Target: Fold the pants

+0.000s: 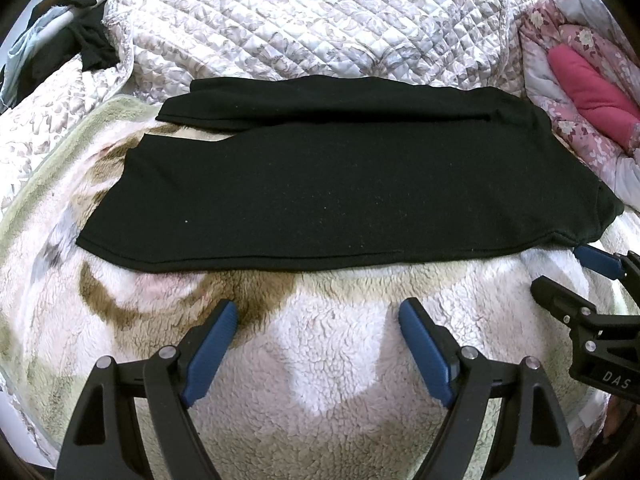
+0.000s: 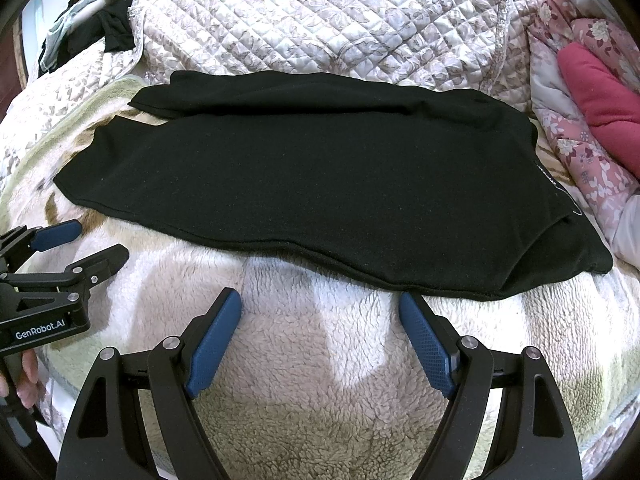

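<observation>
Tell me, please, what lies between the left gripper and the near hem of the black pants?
Only bare fleece blanket, seen in the left wrist view: the open left gripper stops short of the pants, with nothing else lying between.

Ahead of the black, blue-padded left gripper [image 1: 318, 312] lie plain black pants [image 1: 340, 184] on a cream-and-brown fleece blanket [image 1: 320, 360], a grey-patterned white quilt [image 1: 300, 20] beyond.

A fleecy blanket [image 1: 320, 360] covers the bed before a quilted coverlet [image 1: 300, 20].
</observation>
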`<state>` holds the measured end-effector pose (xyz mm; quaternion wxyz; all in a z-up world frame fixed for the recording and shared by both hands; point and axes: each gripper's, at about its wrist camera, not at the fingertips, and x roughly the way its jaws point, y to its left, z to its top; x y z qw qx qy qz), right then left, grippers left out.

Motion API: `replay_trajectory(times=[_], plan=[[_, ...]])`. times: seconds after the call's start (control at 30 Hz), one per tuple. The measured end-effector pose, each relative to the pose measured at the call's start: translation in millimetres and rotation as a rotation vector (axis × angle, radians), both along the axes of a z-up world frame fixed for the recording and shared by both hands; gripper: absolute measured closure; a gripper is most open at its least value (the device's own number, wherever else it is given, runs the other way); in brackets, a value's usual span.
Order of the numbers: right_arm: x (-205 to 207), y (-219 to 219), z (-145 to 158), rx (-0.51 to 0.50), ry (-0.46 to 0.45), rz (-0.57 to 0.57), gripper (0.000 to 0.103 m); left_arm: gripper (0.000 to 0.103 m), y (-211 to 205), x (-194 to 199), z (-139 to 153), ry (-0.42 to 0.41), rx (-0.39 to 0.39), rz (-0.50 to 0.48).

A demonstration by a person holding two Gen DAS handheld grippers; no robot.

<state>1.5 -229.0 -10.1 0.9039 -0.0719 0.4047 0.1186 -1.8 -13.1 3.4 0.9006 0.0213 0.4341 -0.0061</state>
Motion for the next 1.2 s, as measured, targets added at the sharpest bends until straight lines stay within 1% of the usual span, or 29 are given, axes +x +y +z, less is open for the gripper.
replay_trajectory(times=[1.2], plan=[[1.4,-2.8,0.0,0.002,0.005,0.006,0.022,0.017,-1.9,-0.7,-1.0,-0.001,0.003,0.0]])
